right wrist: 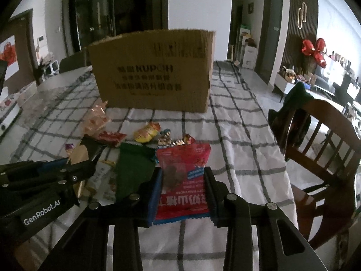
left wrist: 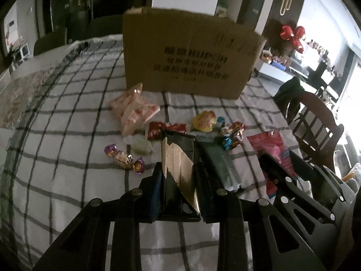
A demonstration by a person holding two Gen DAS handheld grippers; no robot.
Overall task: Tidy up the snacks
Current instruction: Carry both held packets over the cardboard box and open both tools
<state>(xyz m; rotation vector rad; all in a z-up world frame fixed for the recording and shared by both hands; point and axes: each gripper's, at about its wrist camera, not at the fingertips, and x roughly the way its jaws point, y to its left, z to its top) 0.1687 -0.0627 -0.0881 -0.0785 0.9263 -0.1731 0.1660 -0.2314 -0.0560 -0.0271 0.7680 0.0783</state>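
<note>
My left gripper [left wrist: 179,169] is shut on a black and gold snack packet [left wrist: 179,167] and holds it just above the checked tablecloth. My right gripper [right wrist: 183,174] is shut on a red snack bag [right wrist: 183,176]. The left gripper shows at the left of the right wrist view [right wrist: 67,171]. Loose snacks lie ahead: a pale pink packet [left wrist: 133,113], a small red packet [left wrist: 168,129], a yellow packet [left wrist: 204,120], wrapped candies [left wrist: 123,158] and a green packet [right wrist: 133,169]. A tall cardboard box [left wrist: 187,56] stands behind them, also in the right wrist view [right wrist: 155,72].
The table [right wrist: 243,140] has a white cloth with dark checks. A wooden chair [right wrist: 320,149] with a dark garment on its back stands at the right edge. Papers and a tray lie at the far left of the table [left wrist: 20,94].
</note>
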